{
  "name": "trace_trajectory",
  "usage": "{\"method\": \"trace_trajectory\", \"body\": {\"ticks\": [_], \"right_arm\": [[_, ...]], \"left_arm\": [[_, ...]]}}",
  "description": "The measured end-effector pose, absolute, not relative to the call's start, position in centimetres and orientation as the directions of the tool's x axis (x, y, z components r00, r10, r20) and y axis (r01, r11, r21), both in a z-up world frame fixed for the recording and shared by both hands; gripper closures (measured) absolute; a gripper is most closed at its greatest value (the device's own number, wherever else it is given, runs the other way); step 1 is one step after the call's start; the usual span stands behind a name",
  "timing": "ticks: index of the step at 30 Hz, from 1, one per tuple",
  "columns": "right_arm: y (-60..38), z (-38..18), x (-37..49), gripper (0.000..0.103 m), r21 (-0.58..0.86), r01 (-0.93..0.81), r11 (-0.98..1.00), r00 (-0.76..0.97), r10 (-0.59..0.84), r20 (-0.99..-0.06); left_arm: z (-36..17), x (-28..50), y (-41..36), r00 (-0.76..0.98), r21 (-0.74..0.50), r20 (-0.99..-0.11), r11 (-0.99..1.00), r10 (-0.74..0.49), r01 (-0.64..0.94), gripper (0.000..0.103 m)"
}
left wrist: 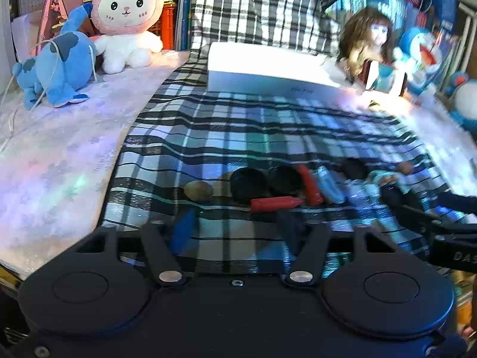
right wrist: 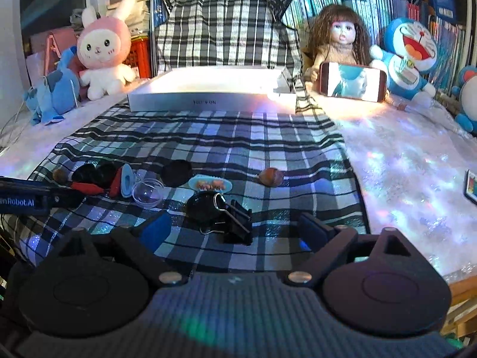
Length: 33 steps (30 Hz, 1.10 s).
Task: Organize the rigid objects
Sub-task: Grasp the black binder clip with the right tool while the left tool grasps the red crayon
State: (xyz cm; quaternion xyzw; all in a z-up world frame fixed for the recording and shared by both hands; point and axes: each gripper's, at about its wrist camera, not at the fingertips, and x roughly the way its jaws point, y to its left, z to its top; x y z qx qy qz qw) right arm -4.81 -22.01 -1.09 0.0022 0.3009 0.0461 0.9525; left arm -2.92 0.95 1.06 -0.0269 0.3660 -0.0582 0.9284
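Two handheld grippers hover low over a counter covered by a black-and-white plaid cloth, each seen from its own wrist camera.

In the right wrist view, the right gripper has its fingers spread wide and released, holding nothing. Between them, at about 12 o'clock and very near, sits a black binder clip with wire handles, touching a round black lid at its 10 o'clock. Farther out lie a clear plastic cup at 10 o'clock, a small blue oval dish at 11 o'clock, and a brown nut-like piece at 1 o'clock. A shallow white box, open and empty-looking, stands at the far end at 12 o'clock.

In the left wrist view, the left gripper is also spread and empty. A red crayon-like stick lies just ahead at 12 o'clock, among a blurred row of small items.

The likely step is picking up the binder clip for the white box. To do it well, centre the fingers on the clip's black body, not its wire handles, lower until they straddle it, and clench without nudging the lid beside it.
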Motion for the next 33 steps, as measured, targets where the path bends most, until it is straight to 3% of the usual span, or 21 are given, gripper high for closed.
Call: {"method": "trace_trajectory", "body": {"ticks": [5,11,16,23,27,28,30,33], "right_arm": [[-22.2,-1.0,-5.3,0.025,0.009,-0.084,0.996,0.820,0.074,-0.568],[-21.8,-1.3,-5.3,0.044,0.000,-0.096,0.995,0.820,0.079,-0.567],[-21.2,-1.5,-5.1,0.052,-0.017,-0.116,0.993,0.818,0.086,-0.568],[-20.8,-1.6,-4.9,0.056,-0.024,-0.146,0.989,0.821,0.108,-0.561],[-20.4,-1.6,-4.8,0.061,-0.014,-0.167,0.986,0.819,0.130,-0.558],[-20.4,-1.5,-4.8,0.062,-0.011,-0.166,0.986,0.819,0.131,-0.559],[-20.5,-1.5,-4.8,0.076,-0.010,-0.153,0.988,0.821,0.122,-0.557],[-20.9,-1.4,-4.7,0.076,0.019,-0.137,0.990,0.820,0.124,-0.559]], "left_arm": [[1.5,-3.6,1.0,0.722,-0.212,-0.649,0.969,-0.240,0.131,0.059],[0.9,-3.3,-1.1,0.736,-0.160,-0.640,0.975,-0.220,0.152,0.059],[0.1,-3.4,-2.3,0.778,-0.077,-0.605,0.985,-0.168,0.152,0.051],[-0.6,-3.3,-2.9,0.792,-0.045,-0.591,0.986,-0.156,0.161,0.050],[-0.7,-3.1,-2.9,0.797,-0.038,-0.582,0.984,-0.161,0.171,0.061],[-0.7,-3.1,-2.9,0.798,-0.034,-0.581,0.984,-0.161,0.174,0.061],[-0.7,-3.2,-2.8,0.799,-0.034,-0.579,0.983,-0.165,0.178,0.061],[-0.5,-3.5,-2.7,0.801,-0.041,-0.575,0.983,-0.168,0.177,0.061]]}}
